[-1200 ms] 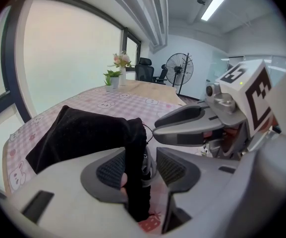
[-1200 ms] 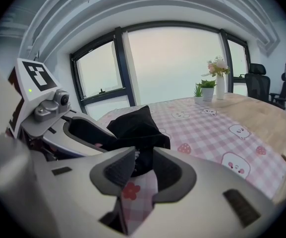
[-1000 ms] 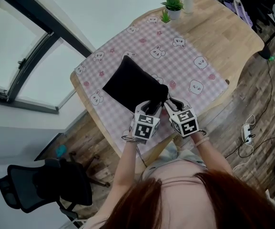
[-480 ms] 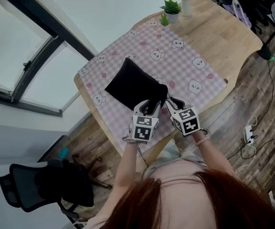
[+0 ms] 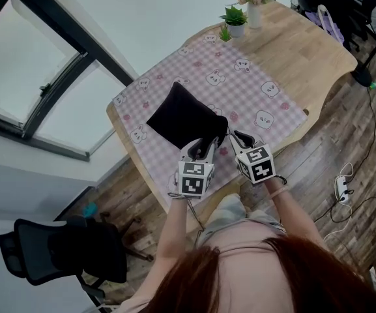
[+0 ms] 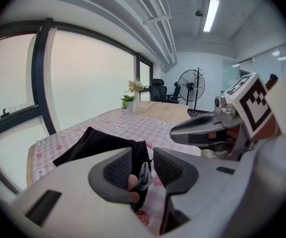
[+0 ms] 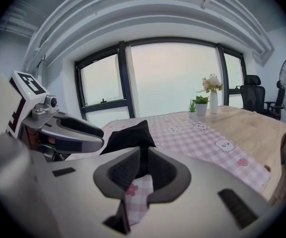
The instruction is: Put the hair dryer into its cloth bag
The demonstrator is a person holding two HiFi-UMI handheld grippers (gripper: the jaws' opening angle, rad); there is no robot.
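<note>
Both hand-held grippers grip the near end of the black cloth bag point(image 5: 184, 117).
The bag lies on a pink checked cloth point(image 5: 253, 103) spread over the wooden tabletop point(image 5: 305, 44), its gathered mouth toward the person. The left hand-held gripper point(image 6: 143, 163) has just been closing its jaws, which now stand at a middling gap on the bunched black fabric and a small pale toggle point(image 6: 143, 175). The right hand-held gripper point(image 7: 143, 165) has also just been closing, and its jaws are narrow on a fold of the bag.
</note>
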